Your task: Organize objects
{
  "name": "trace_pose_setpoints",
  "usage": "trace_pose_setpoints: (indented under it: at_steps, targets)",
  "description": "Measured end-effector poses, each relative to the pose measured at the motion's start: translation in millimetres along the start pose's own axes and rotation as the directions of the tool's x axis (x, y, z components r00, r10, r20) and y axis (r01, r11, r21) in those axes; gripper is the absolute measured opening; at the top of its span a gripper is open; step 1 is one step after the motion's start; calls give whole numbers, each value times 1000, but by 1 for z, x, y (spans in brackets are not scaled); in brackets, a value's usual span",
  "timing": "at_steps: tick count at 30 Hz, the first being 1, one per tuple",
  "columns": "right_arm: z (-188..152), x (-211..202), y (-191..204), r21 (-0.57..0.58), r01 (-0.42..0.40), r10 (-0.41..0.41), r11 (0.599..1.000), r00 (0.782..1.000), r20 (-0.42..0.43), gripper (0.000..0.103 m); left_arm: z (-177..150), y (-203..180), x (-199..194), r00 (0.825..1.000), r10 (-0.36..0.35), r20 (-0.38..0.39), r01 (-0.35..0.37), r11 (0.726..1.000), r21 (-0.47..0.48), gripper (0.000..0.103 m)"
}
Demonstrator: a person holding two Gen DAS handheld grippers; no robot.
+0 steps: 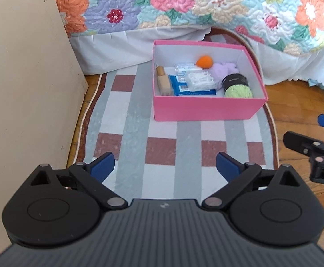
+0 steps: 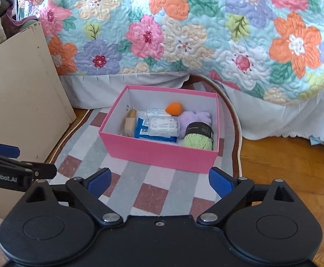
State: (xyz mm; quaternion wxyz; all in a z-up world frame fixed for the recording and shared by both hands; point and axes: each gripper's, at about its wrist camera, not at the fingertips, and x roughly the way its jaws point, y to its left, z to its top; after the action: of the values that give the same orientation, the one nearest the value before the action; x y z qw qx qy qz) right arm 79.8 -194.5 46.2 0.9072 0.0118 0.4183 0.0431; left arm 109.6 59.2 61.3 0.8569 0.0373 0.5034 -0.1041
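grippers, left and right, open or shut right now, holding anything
Left gripper: open, nothing between its blue pads, over the checked rug.
Right gripper: open, empty, just short of the pink box.

Matt pink cardboard box (image 2: 162,155) with plain white paper lining, set on a flat-woven checked cloth rug (image 1: 162,151). Inside: fuzzy pale-green yarn ball (image 2: 198,141) with black paper band, clear glossy plastic case (image 2: 164,125), smooth orange sponge (image 2: 173,108), bare wooden brush (image 1: 162,81). Behind, quilted floral cotton bedspread (image 2: 206,33). Glossy wooden floorboards (image 2: 284,166).
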Motion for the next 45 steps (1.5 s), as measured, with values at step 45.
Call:
trace_pose_setpoints:
  at_steps: [45]
  targets:
    - [-6, 14, -14, 28, 103, -98, 994, 986, -136, 97, -7, 7, 9, 992, 88, -92, -92, 995, -37, 99]
